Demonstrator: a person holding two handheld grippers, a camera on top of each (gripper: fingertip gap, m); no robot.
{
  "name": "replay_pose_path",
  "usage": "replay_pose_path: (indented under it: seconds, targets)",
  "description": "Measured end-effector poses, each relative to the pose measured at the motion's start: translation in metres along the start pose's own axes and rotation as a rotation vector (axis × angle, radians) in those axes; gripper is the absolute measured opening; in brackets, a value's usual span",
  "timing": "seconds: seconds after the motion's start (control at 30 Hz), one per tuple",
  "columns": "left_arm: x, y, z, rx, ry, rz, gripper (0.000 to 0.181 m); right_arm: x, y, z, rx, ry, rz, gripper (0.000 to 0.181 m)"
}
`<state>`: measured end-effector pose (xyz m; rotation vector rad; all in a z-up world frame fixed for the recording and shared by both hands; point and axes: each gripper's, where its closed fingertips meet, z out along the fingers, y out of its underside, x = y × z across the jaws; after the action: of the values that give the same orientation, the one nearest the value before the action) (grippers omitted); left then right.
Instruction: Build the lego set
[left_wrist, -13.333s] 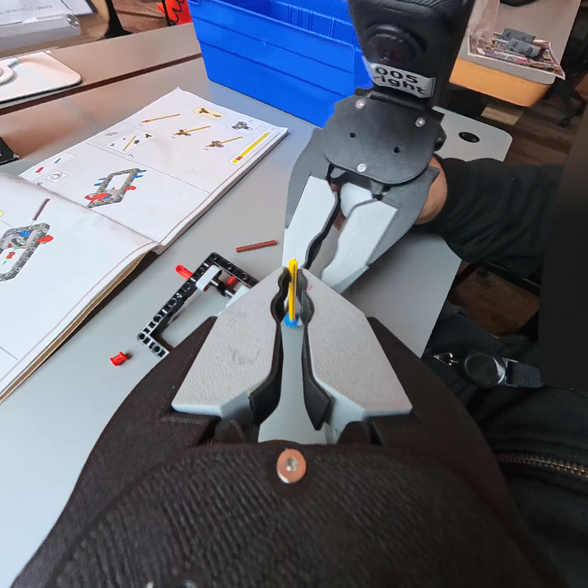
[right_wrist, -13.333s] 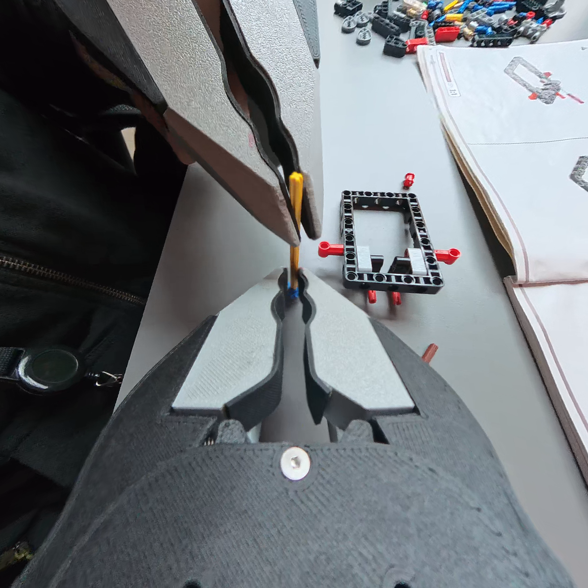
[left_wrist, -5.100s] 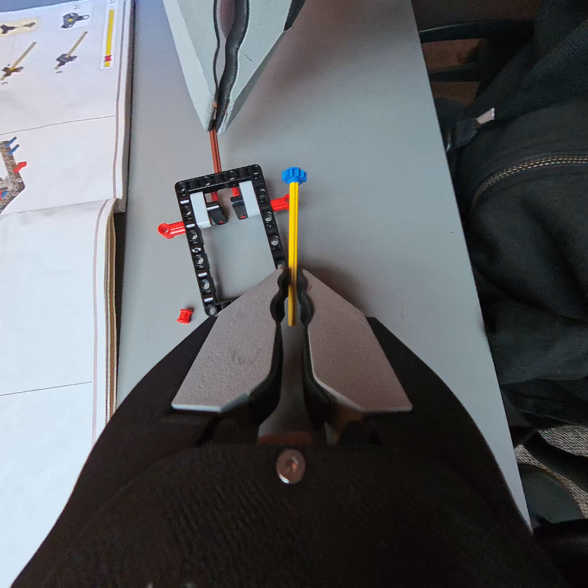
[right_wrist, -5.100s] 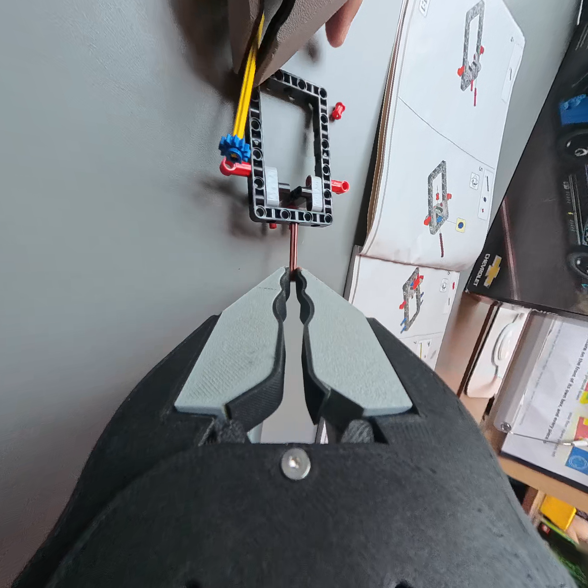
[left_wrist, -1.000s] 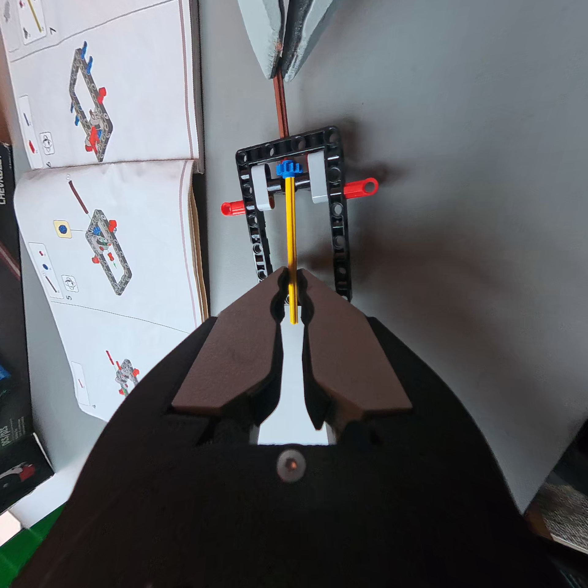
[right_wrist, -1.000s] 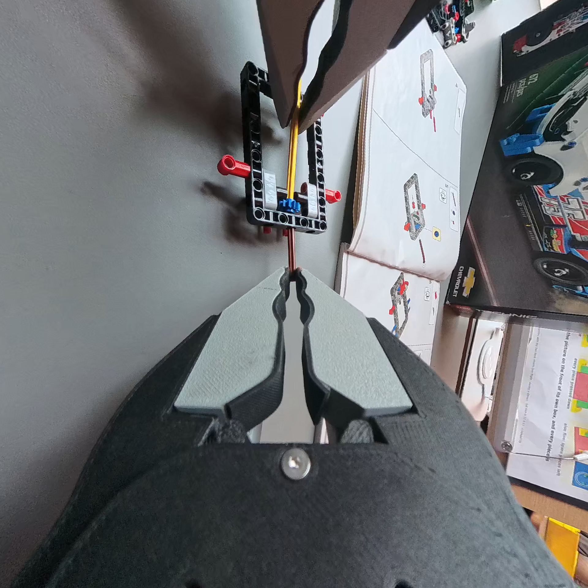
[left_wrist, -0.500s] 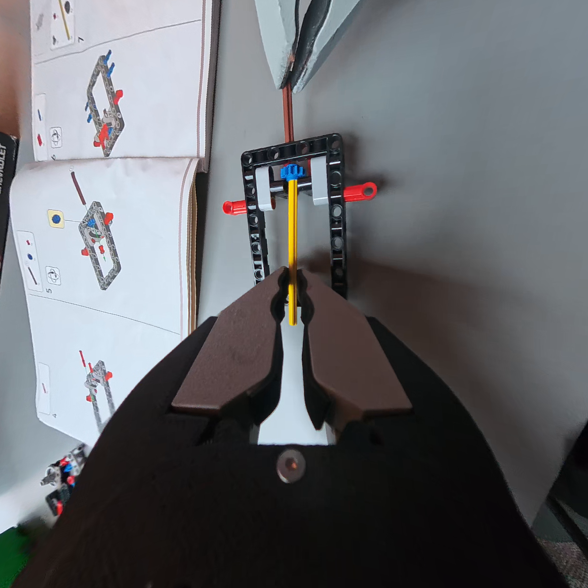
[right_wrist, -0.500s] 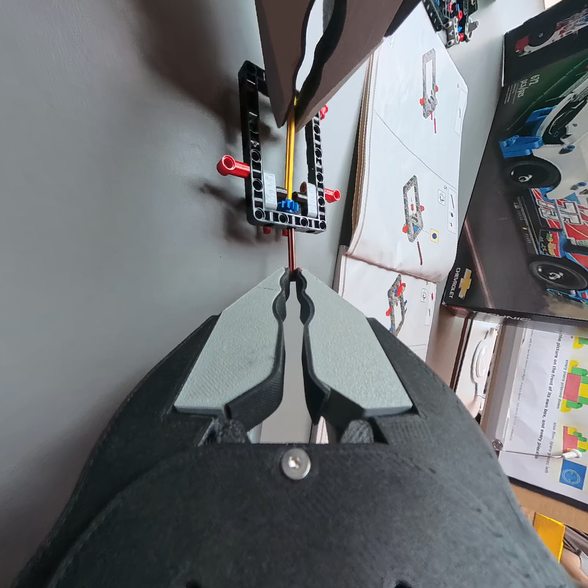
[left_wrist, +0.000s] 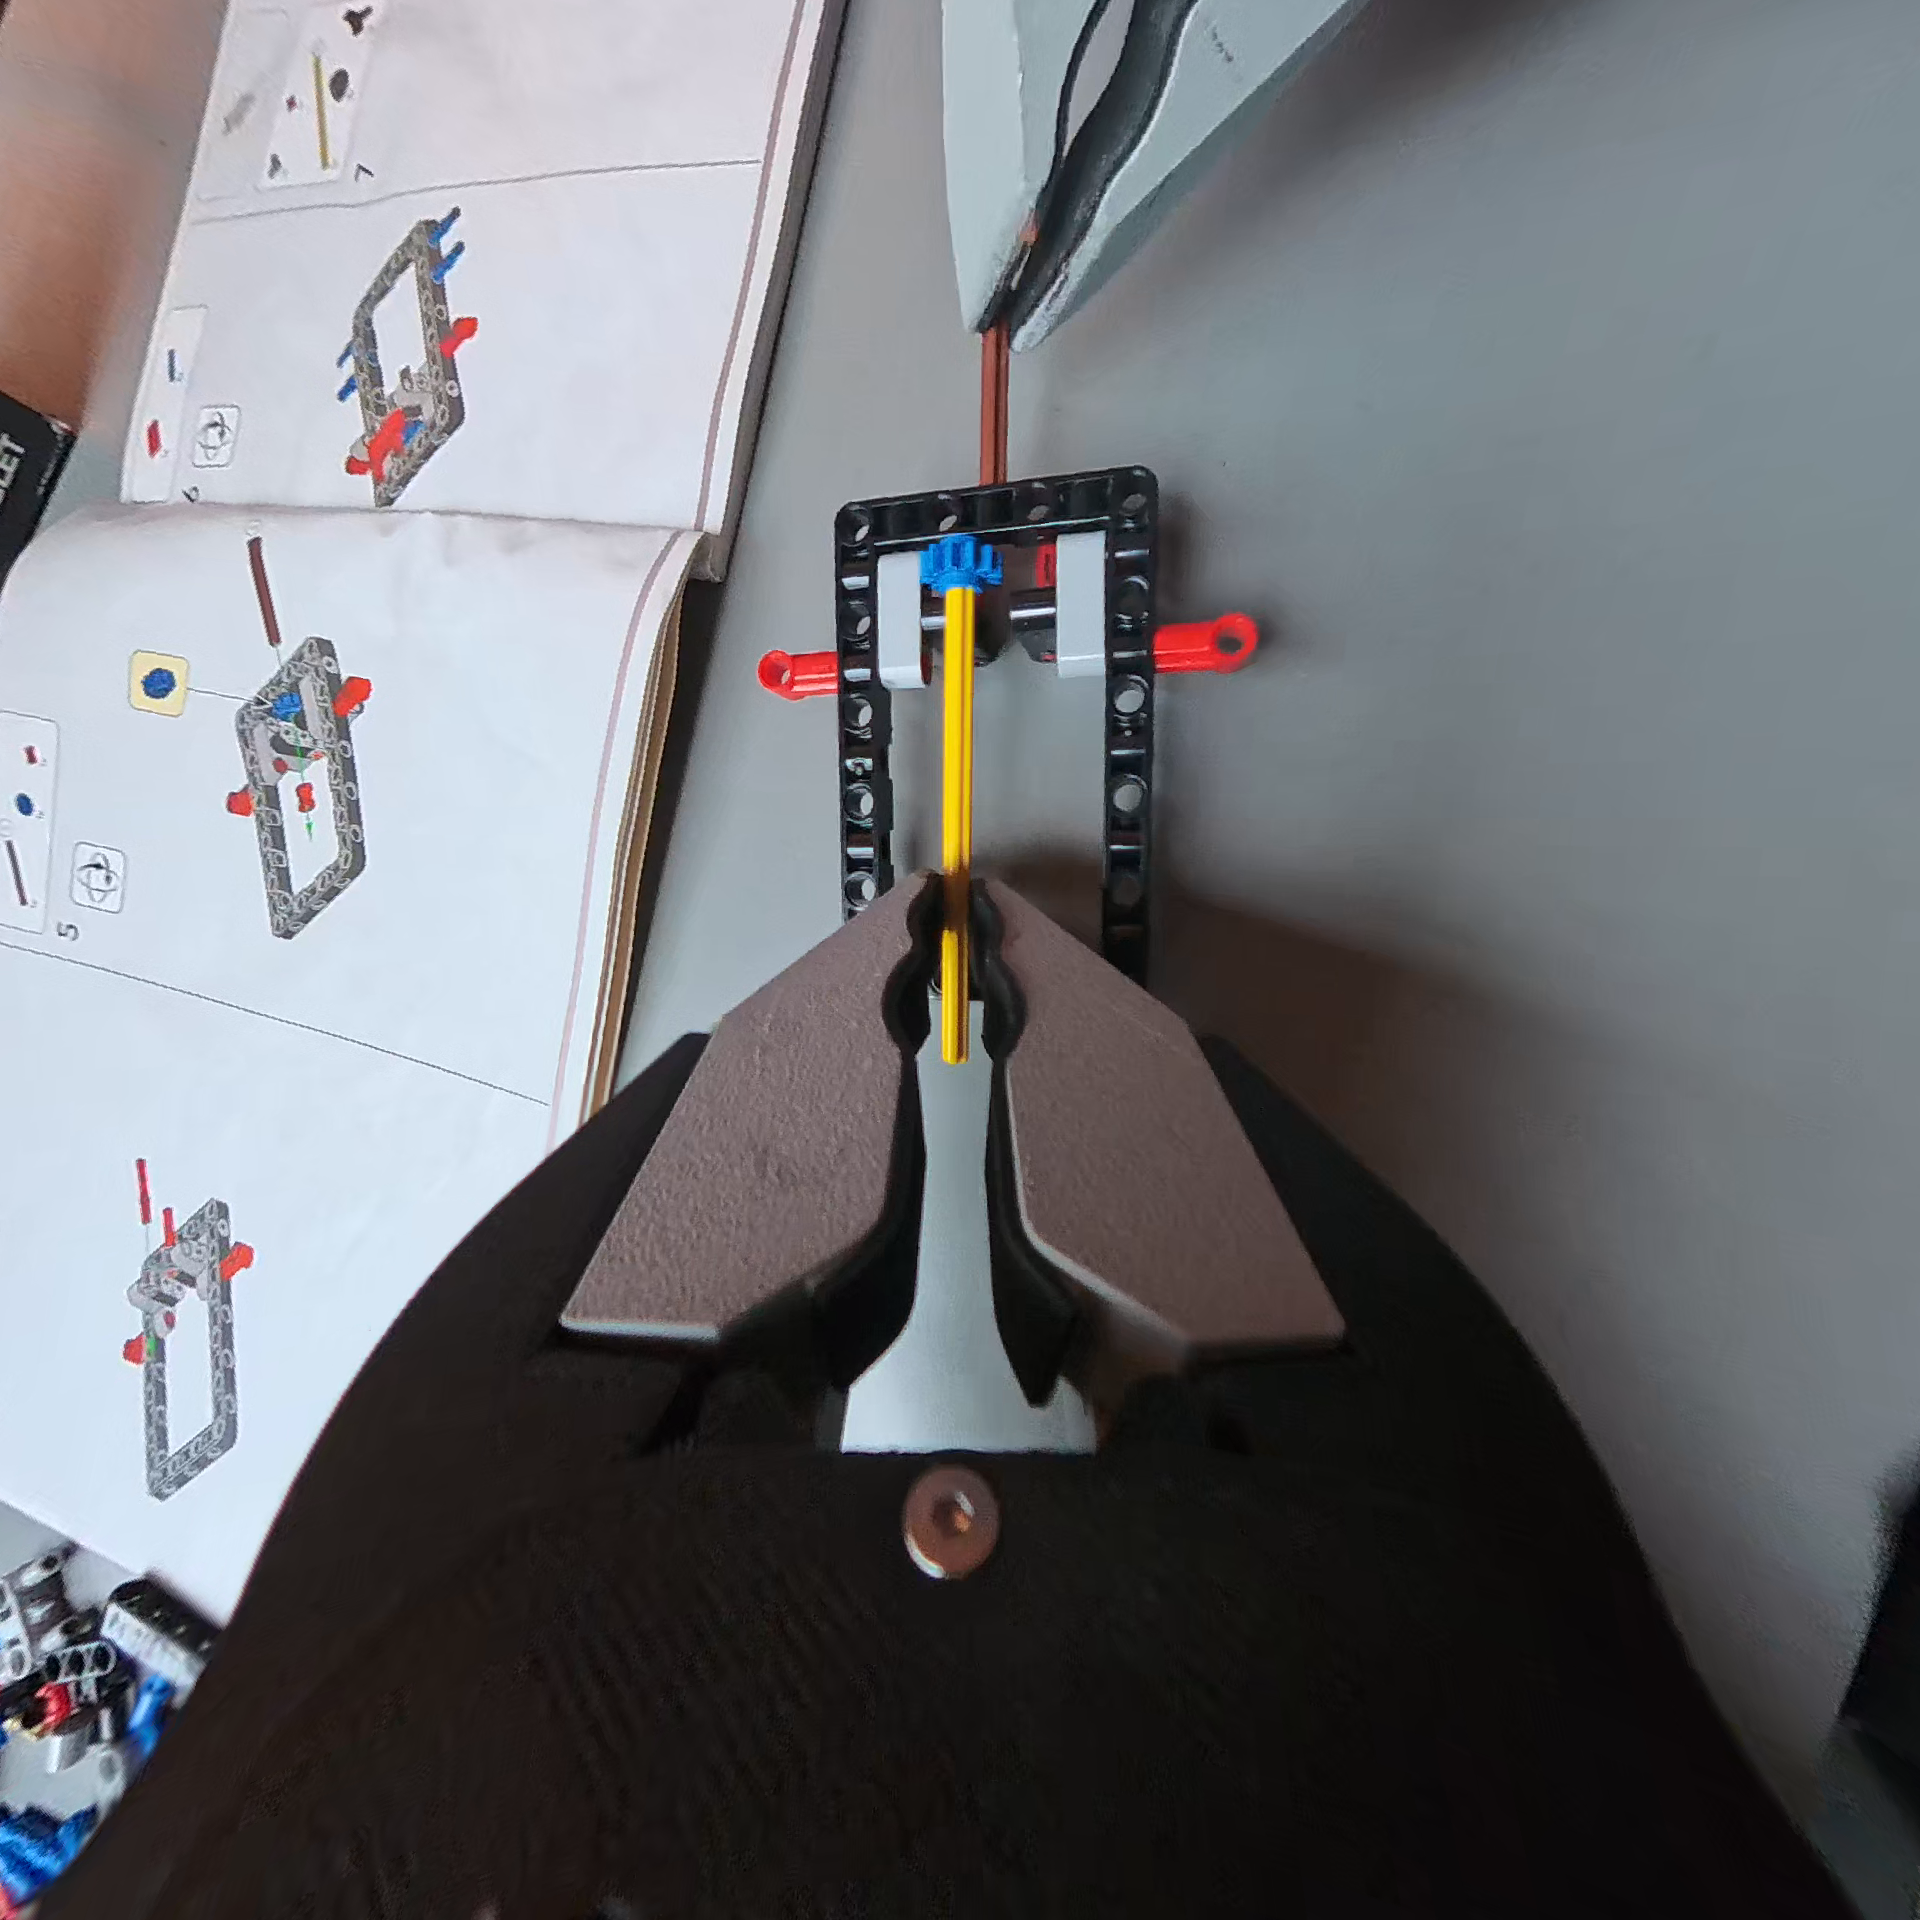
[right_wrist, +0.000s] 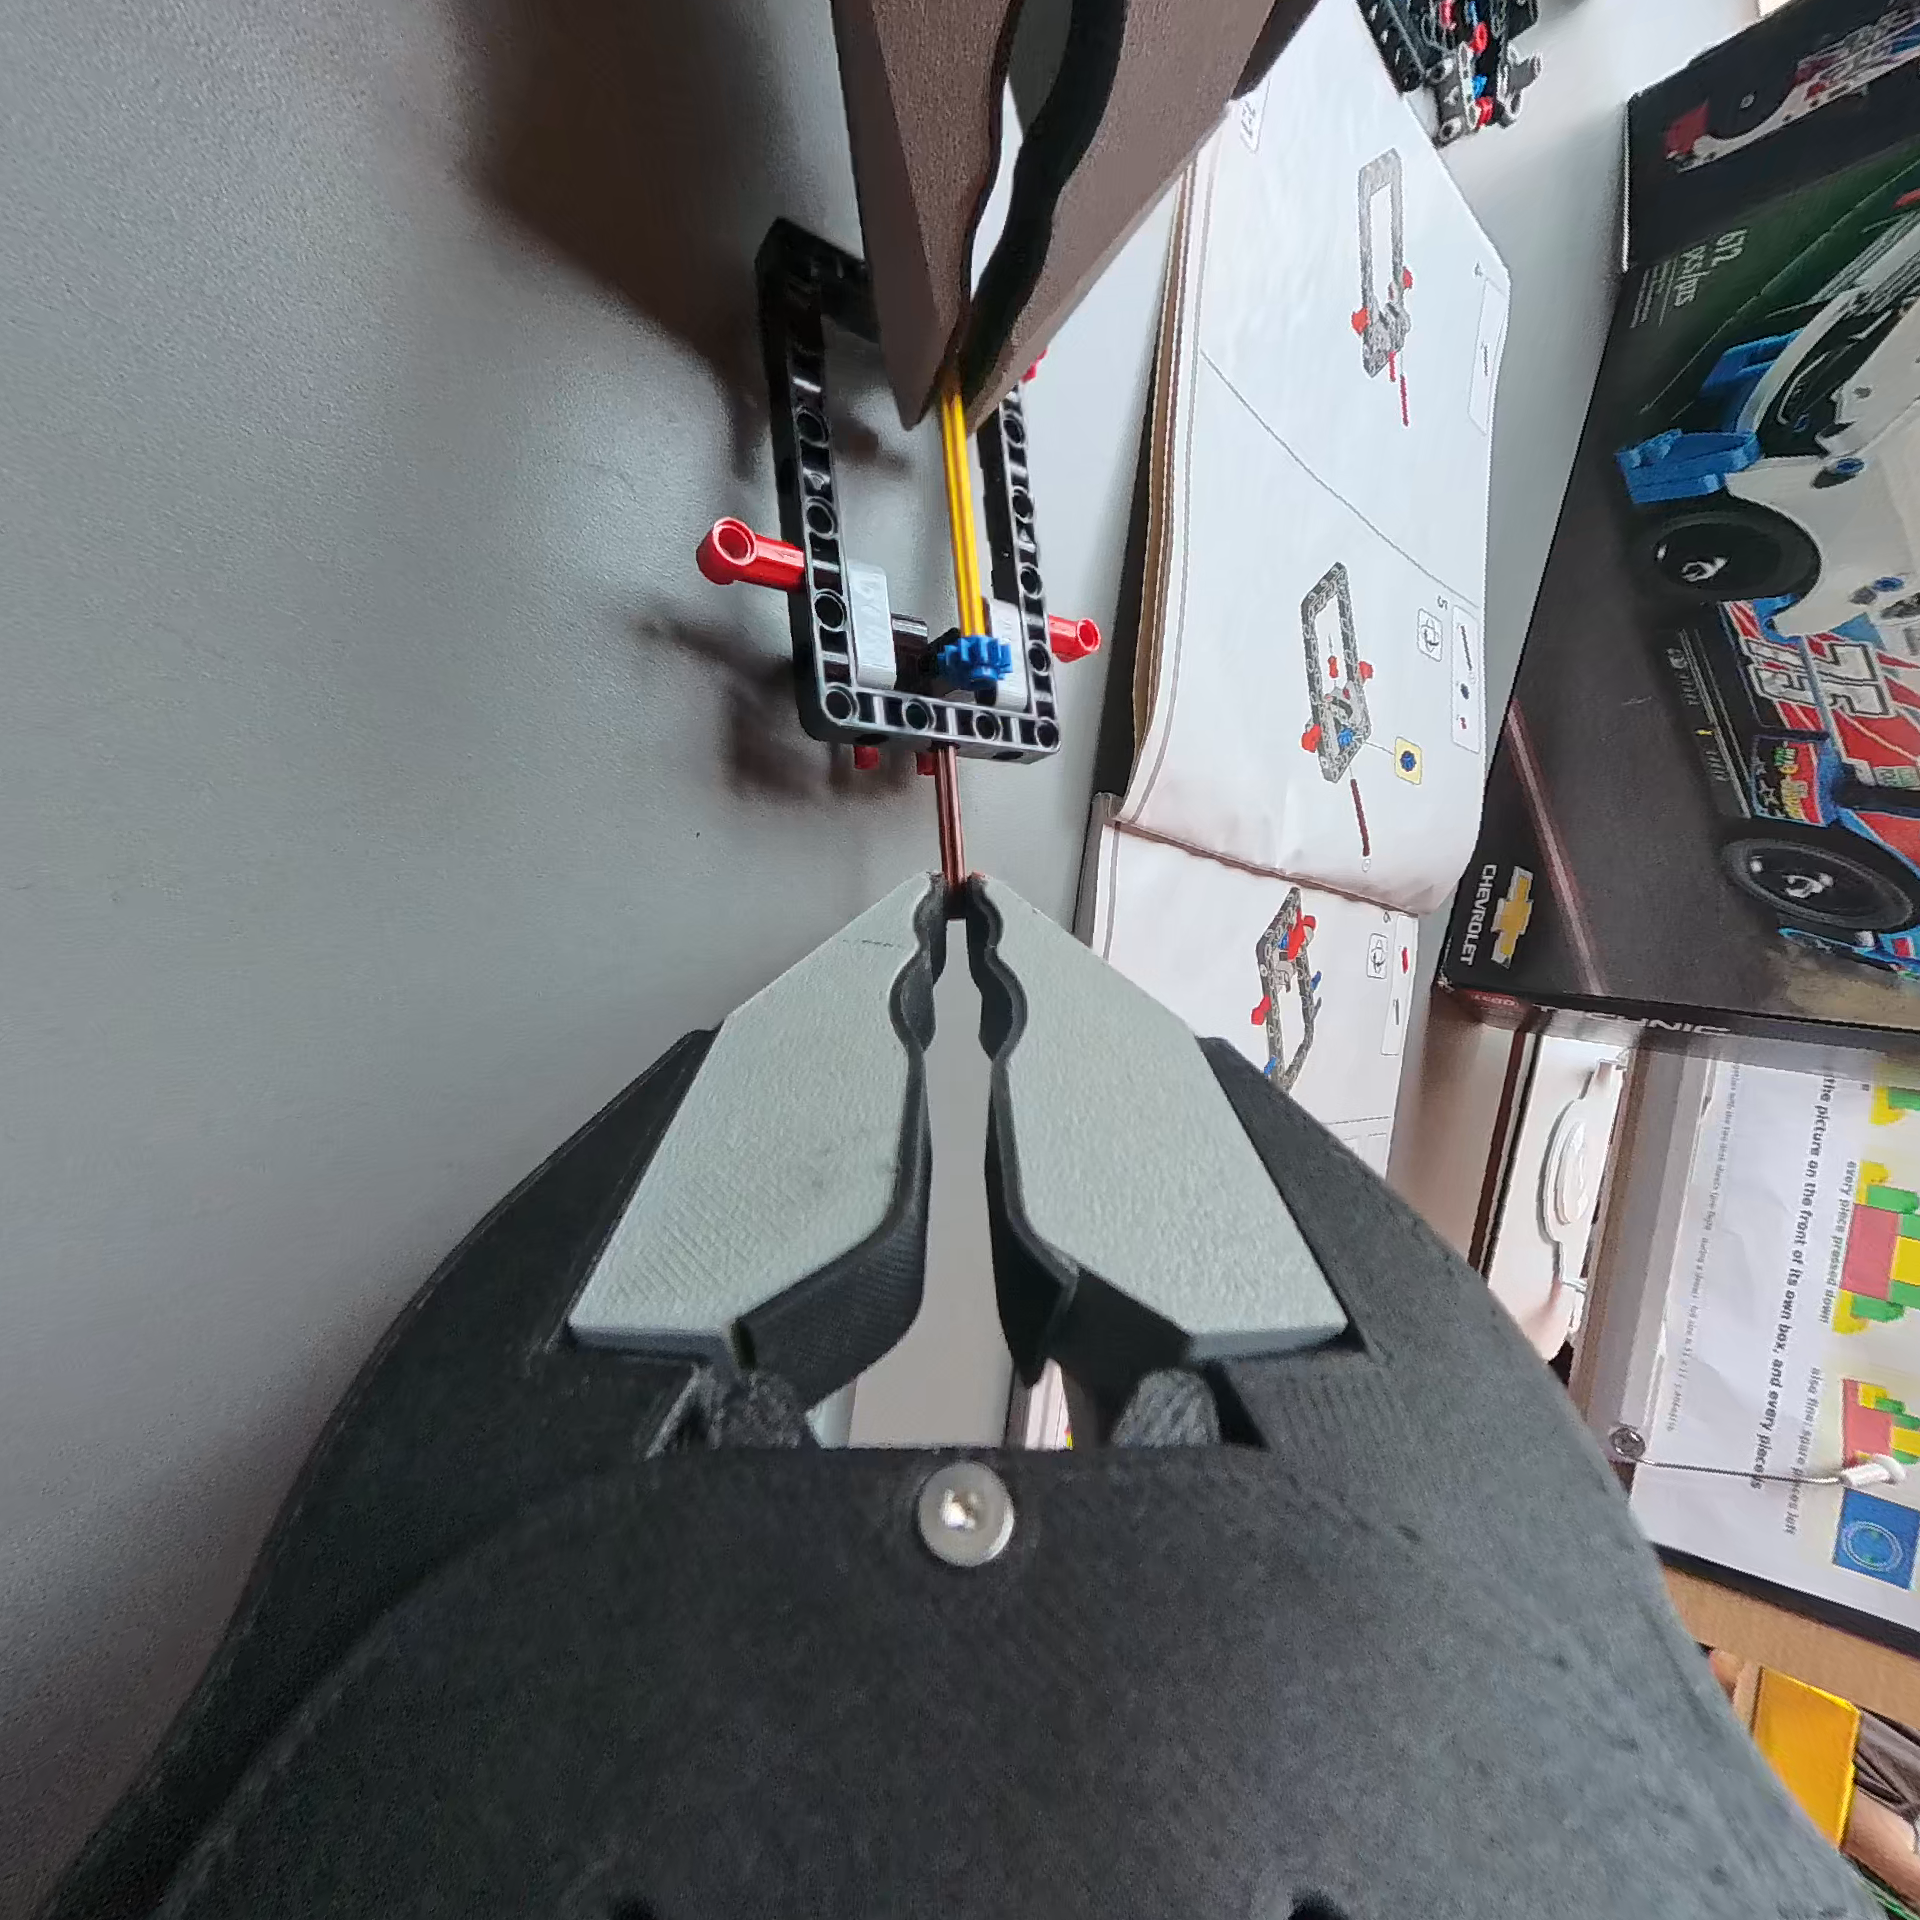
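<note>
At frame centre the left tool (left_wrist: 956, 904) pinches the yellow axle (left_wrist: 956, 727) with its blue gear (left_wrist: 958, 563) inside the black frame (left_wrist: 1127, 727), the right tool (right_wrist: 956, 896) pinches the brown axle (right_wrist: 949, 821), which next should slide into the gear.

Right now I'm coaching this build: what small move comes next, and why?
Probably push the brown rod further through the black frame into the blue gear. The right gripper holds the rod at the frame's edge; the left gripper holds the gear there on the yellow rod.

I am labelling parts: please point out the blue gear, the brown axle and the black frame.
blue gear (left_wrist: 958, 562): left wrist view, on its teeth.
brown axle (right_wrist: 949, 821): right wrist view, mid shaft.
black frame (left_wrist: 1125, 769): left wrist view, right long side.
</note>
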<state>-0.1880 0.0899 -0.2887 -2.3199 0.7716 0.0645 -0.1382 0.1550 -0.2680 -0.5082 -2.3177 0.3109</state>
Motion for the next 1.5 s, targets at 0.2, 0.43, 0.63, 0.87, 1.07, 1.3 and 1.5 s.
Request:
replay_pose_path:
  seconds: [0.2, 0.43, 0.63, 0.87, 1.07, 1.3, 1.5]
  targets:
    - [0.0039, 0.0009, 0.0016, -0.014, 0.034, 0.003, 0.002, 0.0017, -0.0008, -0.0009, 0.006, -0.002, 0.014, 0.001]
    - [0.0054, 0.0000, 0.0032, -0.024, 0.052, -0.014, 0.002, 0.0019, -0.0002, -0.0013, -0.005, 0.006, 0.002, 0.001]
    - [0.0058, -0.0016, 0.0035, 0.033, 0.080, -0.076, 0.002, 0.0013, -0.0008, -0.0016, -0.009, 0.008, -0.008, 0.001]
    - [0.0070, 0.0003, 0.0001, 0.092, 0.066, -0.075, 0.002, 0.0004, -0.0030, -0.0012, -0.002, 0.003, -0.009, 0.001]
    - [0.0064, -0.0005, 0.0001, 0.148, 0.081, -0.091, 0.002, 0.0004, -0.0032, -0.0013, -0.005, 0.006, -0.010, 0.001]
    - [0.0047, 0.0005, 0.0000, 0.147, 0.076, -0.081, 0.002, -0.0003, -0.0043, -0.0013, -0.005, 0.009, -0.012, 0.001]
    - [0.0037, 0.0011, -0.0001, 0.144, 0.038, -0.048, 0.002, -0.0003, -0.0048, -0.0010, -0.007, 0.002, 0.009, 0.001]
